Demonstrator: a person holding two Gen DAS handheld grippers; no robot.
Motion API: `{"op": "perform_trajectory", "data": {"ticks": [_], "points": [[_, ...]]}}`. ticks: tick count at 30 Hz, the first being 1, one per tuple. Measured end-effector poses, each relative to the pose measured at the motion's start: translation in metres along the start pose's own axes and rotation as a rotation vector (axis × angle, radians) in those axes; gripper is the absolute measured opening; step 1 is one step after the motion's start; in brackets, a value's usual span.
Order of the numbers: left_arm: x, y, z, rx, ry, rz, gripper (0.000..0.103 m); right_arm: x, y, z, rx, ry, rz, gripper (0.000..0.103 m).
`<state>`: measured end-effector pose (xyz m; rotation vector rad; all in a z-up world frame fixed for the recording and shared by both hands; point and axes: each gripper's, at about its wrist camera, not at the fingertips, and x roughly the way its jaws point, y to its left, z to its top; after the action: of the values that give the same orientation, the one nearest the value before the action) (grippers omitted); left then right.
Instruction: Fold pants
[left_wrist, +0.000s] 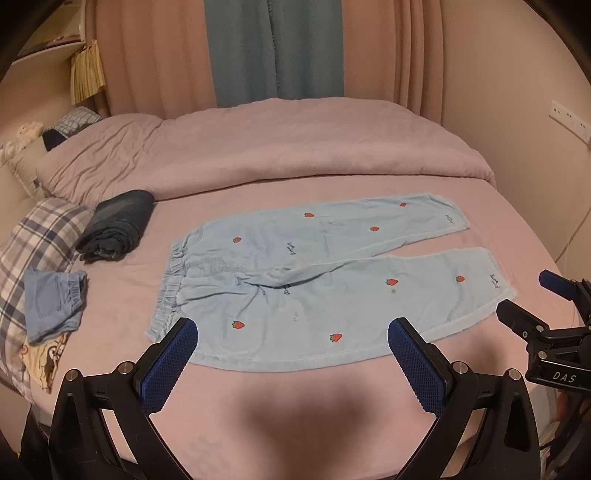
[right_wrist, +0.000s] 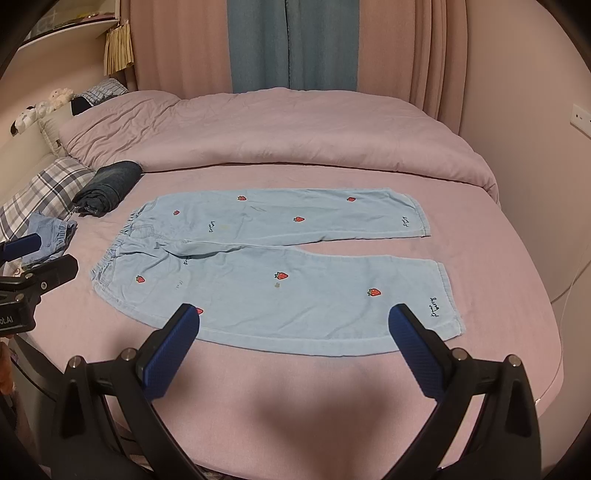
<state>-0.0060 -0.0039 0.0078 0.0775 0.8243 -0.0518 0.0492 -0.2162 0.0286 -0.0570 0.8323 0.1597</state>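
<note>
The light blue strawberry-print pants (left_wrist: 317, 280) lay flat and unfolded on the pink bed (left_wrist: 295, 384), just ahead of both tongs, legs parted. The left tongs (left_wrist: 291, 362) and the right tongs (right_wrist: 293, 347) hung wide open, gripping nothing. Left of them sat folded dark jeans (left_wrist: 118, 225).

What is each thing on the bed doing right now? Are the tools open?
Strawberry pants: spread flat, unfolded, legs apart.
Dark pants: folded, lying by the pillow.
Small blue shorts: folded, resting on the plaid pillow.
Left tool: open, holding nothing.
Right tool: open, holding nothing.
</note>
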Motion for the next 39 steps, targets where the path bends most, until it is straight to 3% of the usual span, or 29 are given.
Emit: {"op": "perform_trajectory", "data": {"ticks": [39], "points": [[0.0008, 0.004, -0.0058, -0.01, 0.008, -0.023, 0.102, 0.0031, 0.0061, -0.0016, -0.016, 0.01, 0.009, 0.103]]}}
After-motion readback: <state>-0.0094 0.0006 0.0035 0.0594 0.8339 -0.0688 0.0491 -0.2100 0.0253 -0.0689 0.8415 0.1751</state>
